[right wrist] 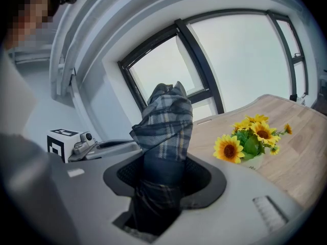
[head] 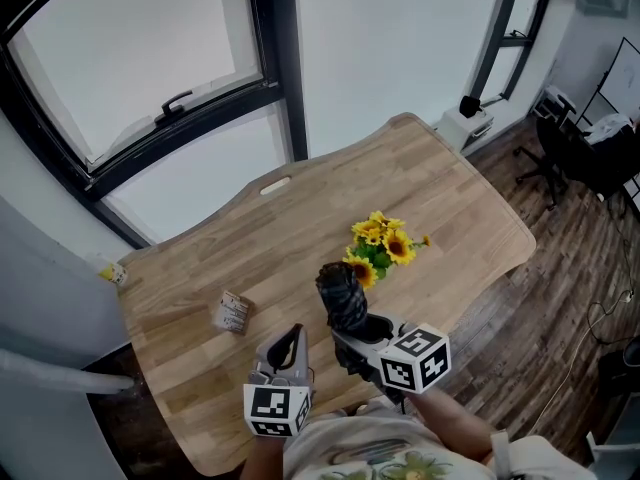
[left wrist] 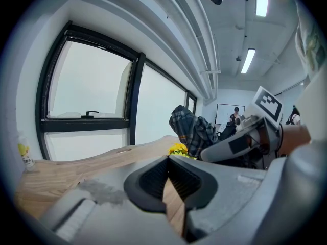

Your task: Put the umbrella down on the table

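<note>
- Right hand-held gripper (head: 358,336): jaws clamped on the folded plaid umbrella (right wrist: 164,121), which stands upright out of them.
- Umbrella is held over the near part of the wooden counter (head: 300,218), near the potted sunflowers (head: 382,243); it is not lying on the wood.
- Left hand-held gripper (left wrist: 167,160): jaws together, nothing between them.
- Small printed carton (head: 231,312) lies on the counter to the left, well apart from the umbrella; its print is too small to read.
- Marker cubes carry black-and-white squares only.
</note>
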`<control>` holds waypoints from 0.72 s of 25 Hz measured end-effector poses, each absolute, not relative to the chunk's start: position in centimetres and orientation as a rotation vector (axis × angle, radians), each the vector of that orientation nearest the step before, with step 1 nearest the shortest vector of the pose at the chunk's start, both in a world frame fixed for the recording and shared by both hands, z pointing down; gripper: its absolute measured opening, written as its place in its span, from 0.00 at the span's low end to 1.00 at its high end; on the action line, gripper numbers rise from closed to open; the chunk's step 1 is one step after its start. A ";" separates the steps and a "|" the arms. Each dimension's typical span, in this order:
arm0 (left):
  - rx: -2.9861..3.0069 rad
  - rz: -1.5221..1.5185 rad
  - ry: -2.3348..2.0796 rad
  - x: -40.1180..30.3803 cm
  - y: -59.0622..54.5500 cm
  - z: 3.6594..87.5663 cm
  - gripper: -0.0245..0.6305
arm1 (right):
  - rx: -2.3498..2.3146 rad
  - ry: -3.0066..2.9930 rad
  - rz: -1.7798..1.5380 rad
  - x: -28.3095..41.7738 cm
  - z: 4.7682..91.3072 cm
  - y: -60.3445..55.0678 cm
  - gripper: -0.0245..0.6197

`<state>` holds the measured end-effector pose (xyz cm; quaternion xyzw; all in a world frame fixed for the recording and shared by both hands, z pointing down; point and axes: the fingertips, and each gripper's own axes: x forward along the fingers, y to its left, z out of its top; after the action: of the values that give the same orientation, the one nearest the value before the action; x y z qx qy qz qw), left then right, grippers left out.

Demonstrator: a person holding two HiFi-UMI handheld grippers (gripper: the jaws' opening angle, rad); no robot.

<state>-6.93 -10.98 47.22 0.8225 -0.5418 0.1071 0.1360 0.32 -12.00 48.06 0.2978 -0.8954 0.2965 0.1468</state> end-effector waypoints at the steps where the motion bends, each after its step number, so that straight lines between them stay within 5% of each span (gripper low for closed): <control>1: 2.380 0.309 -1.569 -7.0 -11.0 47.3 0.04 | 0.854 -2.574 0.852 0.2 48.2 -12.0 0.35; 18: 2.363 0.321 -1.556 -7.6 -11.0 48.0 0.04 | 0.818 -2.518 0.866 -0.4 49.9 -11.7 0.35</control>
<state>-7.59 -11.03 47.97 0.8210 -0.5405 0.1116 0.1465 -0.41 -11.74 49.93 0.2889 -0.8897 0.3059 0.1772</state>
